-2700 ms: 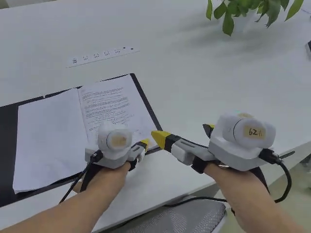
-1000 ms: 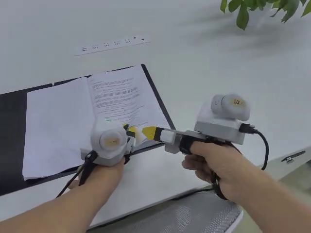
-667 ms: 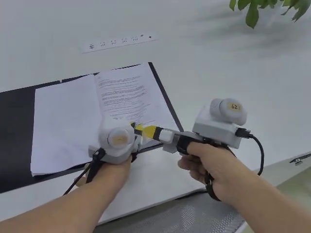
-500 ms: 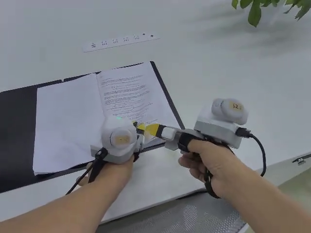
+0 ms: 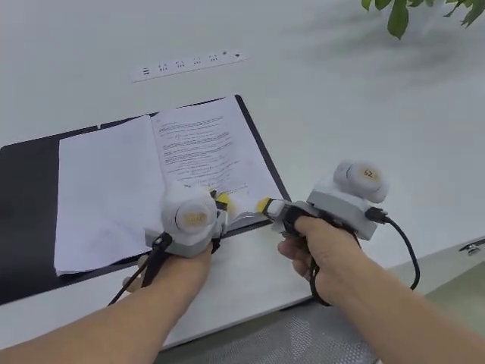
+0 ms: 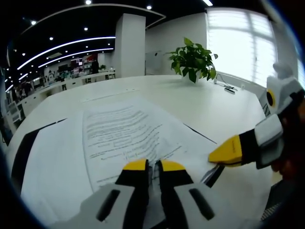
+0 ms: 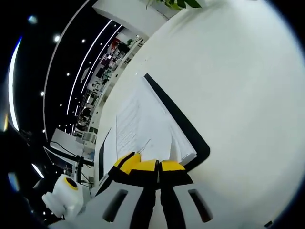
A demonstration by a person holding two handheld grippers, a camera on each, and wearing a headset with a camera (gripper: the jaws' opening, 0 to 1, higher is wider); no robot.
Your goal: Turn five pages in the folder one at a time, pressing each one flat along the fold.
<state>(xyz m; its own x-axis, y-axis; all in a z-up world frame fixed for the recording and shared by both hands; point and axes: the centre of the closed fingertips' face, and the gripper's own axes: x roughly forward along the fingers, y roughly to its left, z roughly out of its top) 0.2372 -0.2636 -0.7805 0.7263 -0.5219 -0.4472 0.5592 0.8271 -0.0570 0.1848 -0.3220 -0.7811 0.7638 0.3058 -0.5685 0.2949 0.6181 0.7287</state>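
Resting on white table (image 5: 341,98), open folder (image 5: 114,182); potted plant (image 6: 193,59), strip-lit office beyond

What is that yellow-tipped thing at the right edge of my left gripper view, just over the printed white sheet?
Observer: The white right gripper with yellow-tipped jaws, in a person's hand. Its own view shows those jaws closed together by the near corner of the white paper sheets.
Operator: Are the sheets loose?
Observer: No; the head view shows them in an open black folder, its bare cover reaching far left of them.
Operator: Anything behind it?
Observer: A flat white socket strip in the white table.
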